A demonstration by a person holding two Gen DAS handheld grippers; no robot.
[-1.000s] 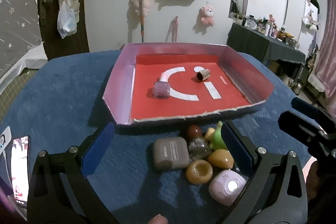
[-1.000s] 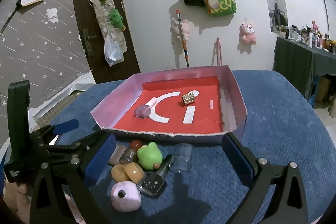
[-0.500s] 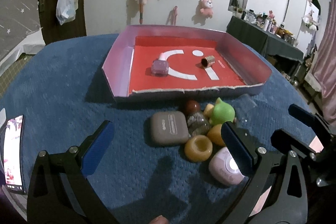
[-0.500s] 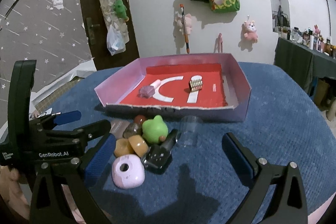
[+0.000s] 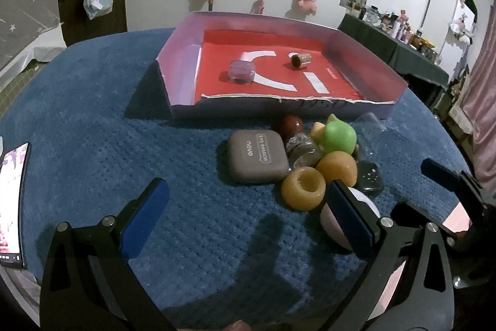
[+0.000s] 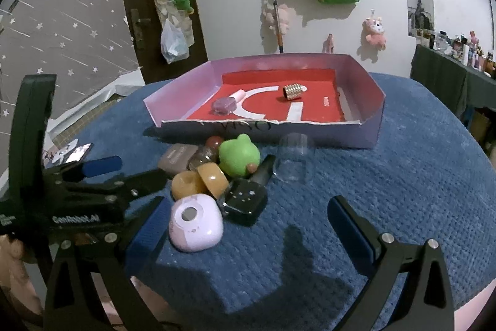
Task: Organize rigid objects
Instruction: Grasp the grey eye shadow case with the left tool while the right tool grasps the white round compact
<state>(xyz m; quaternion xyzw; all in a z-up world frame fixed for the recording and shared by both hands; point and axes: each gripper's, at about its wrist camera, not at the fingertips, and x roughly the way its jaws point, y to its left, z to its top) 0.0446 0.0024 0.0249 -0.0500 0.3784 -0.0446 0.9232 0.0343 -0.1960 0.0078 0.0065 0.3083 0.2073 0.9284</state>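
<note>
Both grippers hung low over the blue cloth (image 5: pixel 93 120), nr the pile. Left gripper (image 5: pixel 248 213) had its fingers spread wide, nothing betw them, hovering just short of the grey eyeshadow case (image 5: pixel 257 157) & the yellow ring (image 5: pixel 303 188); its right pad (image 5: pixel 350 219) sat in front of the lilac round case (image 6: pixel 195 222). Right gripper (image 6: pixel 248 231) was also wide apart, empty, w/ the lilac case just inside its left pad (image 6: pixel 145 231). Pile lay on the cloth right in front of the tray (image 6: pixel 372 104): green frog toy (image 6: pixel 238 157), second amber ring (image 6: pixel 214 179), black starry bottle (image 6: pixel 248 197), brown ball (image 5: pixel 288 124), clear cup (image 6: pixel 293 157) on its side. Already inside the tray on the red floor: purple nail polish (image 5: pixel 241 72) & a gold ribbed cap (image 5: pixel 300 59), well apart. Phone (image 5: pixel 12 200) lay at the cloth's left edge
</note>
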